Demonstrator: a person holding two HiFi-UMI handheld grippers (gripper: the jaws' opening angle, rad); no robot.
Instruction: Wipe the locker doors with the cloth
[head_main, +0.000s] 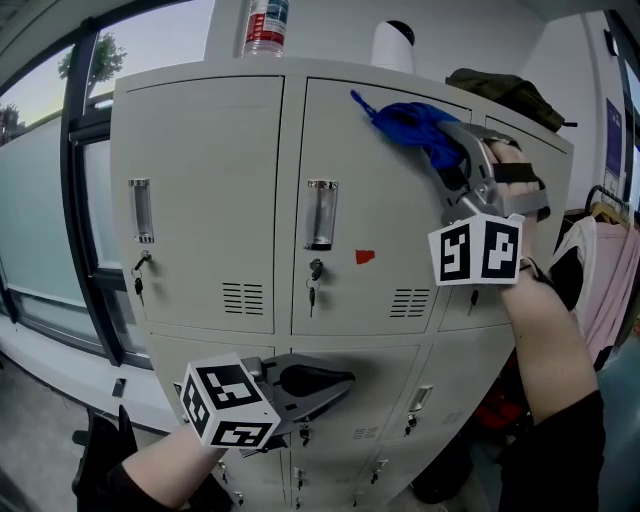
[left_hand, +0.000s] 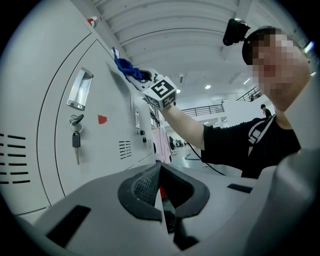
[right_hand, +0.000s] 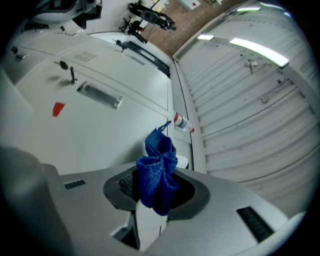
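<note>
A bank of pale grey locker doors (head_main: 200, 170) fills the head view. My right gripper (head_main: 438, 150) is shut on a bunched blue cloth (head_main: 410, 124) and presses it against the upper right of the middle top door (head_main: 375, 200). In the right gripper view the blue cloth (right_hand: 157, 172) sticks out from between the jaws toward the door (right_hand: 100, 130). My left gripper (head_main: 345, 381) is low in front of a lower door, shut with nothing in it; its pads (left_hand: 145, 182) meet. From the left gripper view the cloth (left_hand: 127, 67) shows high on the door.
A bottle (head_main: 266, 25) and a white container (head_main: 394, 45) stand on top of the lockers, with a dark bag (head_main: 505, 92) further right. Keys hang from the locks (head_main: 314, 275). A window (head_main: 40, 200) is left; clothes (head_main: 610, 270) hang at right.
</note>
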